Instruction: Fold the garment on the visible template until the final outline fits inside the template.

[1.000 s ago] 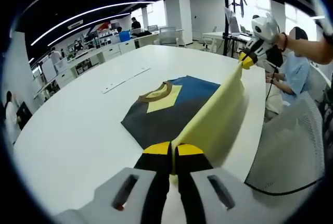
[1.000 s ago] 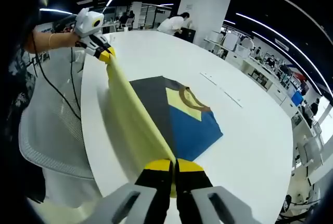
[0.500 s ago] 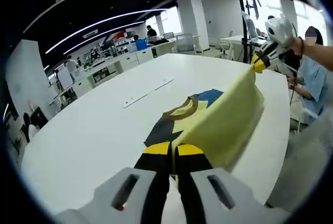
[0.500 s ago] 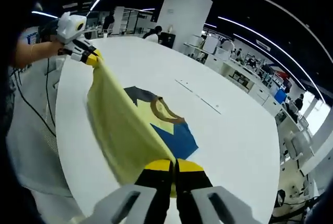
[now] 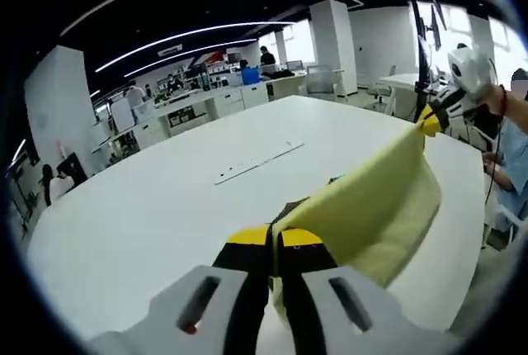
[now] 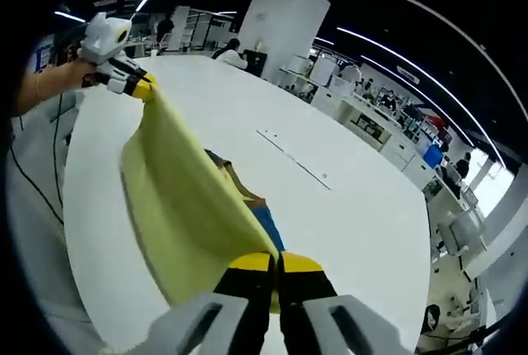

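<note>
I hold a yellow garment (image 5: 371, 206) stretched in the air between both tools, above a white table (image 5: 165, 206). My left gripper (image 5: 274, 243) pinches one corner with jaws closed; my right gripper (image 6: 275, 268) pinches the opposite corner. Beneath the cloth, part of a multicoloured template (image 6: 252, 206) shows on the table.

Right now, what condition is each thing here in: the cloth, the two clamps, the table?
garment: lifted off the table, yellow part stretched between both grippers, rest lying flat beneath.
left gripper: shut on one corner of the garment.
right gripper: shut on the other corner.
table: white, bearing the lying part of the garment.
</note>
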### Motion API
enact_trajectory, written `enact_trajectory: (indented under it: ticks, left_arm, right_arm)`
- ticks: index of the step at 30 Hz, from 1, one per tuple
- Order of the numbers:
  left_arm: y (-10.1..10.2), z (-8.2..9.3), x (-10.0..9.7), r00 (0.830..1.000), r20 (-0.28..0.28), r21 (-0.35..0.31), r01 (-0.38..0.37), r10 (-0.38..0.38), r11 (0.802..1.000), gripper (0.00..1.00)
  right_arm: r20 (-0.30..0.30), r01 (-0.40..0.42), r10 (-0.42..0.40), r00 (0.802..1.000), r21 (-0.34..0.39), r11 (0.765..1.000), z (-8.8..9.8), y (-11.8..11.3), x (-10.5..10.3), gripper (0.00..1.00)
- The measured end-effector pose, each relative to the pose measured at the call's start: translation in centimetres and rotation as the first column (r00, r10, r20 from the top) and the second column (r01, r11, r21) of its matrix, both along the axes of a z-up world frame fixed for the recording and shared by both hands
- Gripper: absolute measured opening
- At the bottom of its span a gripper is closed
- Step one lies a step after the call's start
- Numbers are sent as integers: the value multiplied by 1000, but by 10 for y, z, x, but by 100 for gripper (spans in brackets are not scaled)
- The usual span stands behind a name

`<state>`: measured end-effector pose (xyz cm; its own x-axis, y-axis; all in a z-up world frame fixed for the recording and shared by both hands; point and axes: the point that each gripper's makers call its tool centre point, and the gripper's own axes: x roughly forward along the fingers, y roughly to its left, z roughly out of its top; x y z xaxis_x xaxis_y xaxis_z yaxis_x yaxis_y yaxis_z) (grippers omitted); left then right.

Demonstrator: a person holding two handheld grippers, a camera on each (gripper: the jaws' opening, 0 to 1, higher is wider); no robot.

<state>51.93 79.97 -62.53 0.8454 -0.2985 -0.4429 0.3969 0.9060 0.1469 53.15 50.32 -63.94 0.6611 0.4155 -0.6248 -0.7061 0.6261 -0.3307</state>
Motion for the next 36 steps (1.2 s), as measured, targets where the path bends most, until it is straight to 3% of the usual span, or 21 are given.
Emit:
enact_trajectory:
  ticks: [7,17,29,36]
  left_arm:
    - [0,-13,23,999,-25,1,-33,33,999,0]
    - [8,-54,46,990,-106,-3,-92,91,996,0]
    - [13,-97,56,976,-183,8,-115,115,993,0]
    - [12,-113,57,974,-203,29,-95,99,995,0]
  right_arm:
    - [-9,13,-13,1000,-26,1000,-13,0,23,0]
    - [-69,11,-14,997,-45,999,-49,6,47,0]
    - [-151,-1,-9,989,-64,998,-89,12,66,0]
    - [-179,-13,-4,984,-95,995,-107,13,71,0]
